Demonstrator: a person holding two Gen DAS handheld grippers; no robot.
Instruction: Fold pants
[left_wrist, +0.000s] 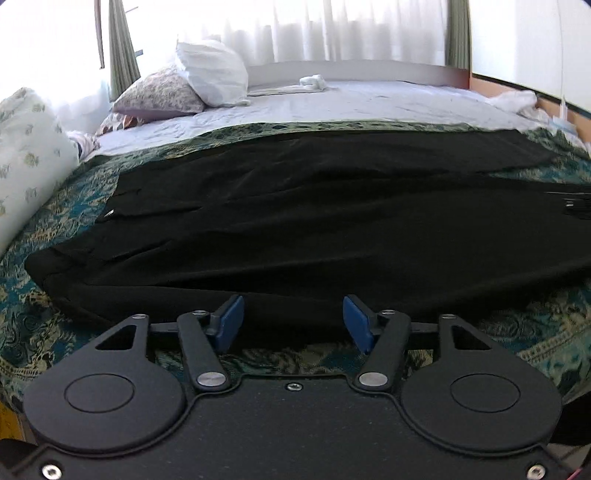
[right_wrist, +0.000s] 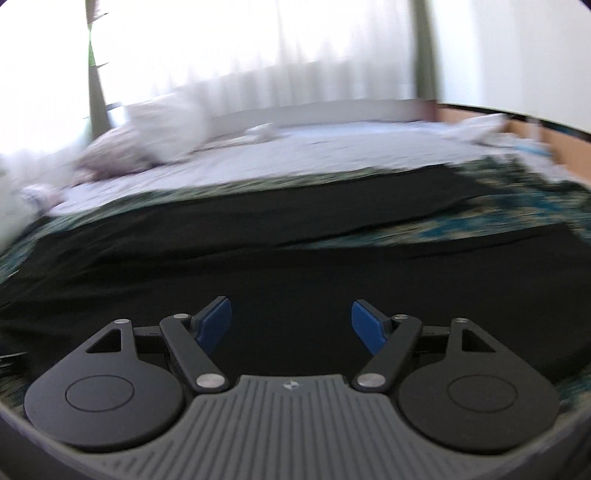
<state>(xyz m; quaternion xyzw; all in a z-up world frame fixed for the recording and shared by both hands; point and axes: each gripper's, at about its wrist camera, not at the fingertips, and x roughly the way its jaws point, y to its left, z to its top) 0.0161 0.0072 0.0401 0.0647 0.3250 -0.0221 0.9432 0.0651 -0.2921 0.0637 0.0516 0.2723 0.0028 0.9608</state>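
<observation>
Black pants (left_wrist: 314, 221) lie spread flat — legs apart — on the patterned bedspread (left_wrist: 55, 317).

Black pants (left_wrist: 295, 221) spread flat across the patterned teal bedspread (left_wrist: 55, 314), lying crosswise to the camera, dark matte fabric with shallow wrinkles running along the length. In the left wrist view the near edge sits right by the bed's front, one end rounded off at the left, and a slit pocket shows on the upper left part. Over in the right wrist view, blurred, the pants (right_wrist: 295, 266) fill the middle, and toward the right the two legs part, a wedge of bedspread showing between them.
</observation>
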